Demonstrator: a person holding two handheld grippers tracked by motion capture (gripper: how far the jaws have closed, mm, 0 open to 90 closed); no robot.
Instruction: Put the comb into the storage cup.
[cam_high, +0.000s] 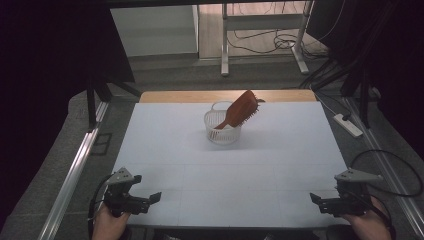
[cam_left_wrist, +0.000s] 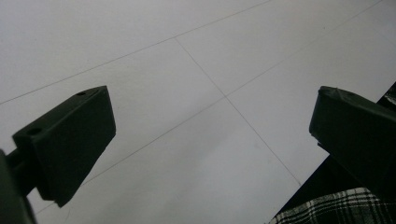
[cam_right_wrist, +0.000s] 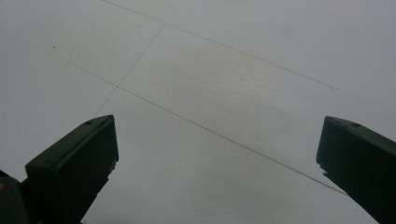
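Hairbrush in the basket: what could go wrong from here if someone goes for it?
1. The hairbrush leans out over the rim of the small white basket, top-heavy; pulling on it may tip the basket.
2. The basket looks light and nothing holds it: both the left gripper and the right gripper sit open at the near edge of the table, far from it.
3. The brush's bristle side faces down and right, so a grip there could slip.

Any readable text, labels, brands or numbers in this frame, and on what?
None. The hairbrush, the white basket it stands in, the white table and both tongs, left and right, carry no legible writing; the table bears just thin grid lines.
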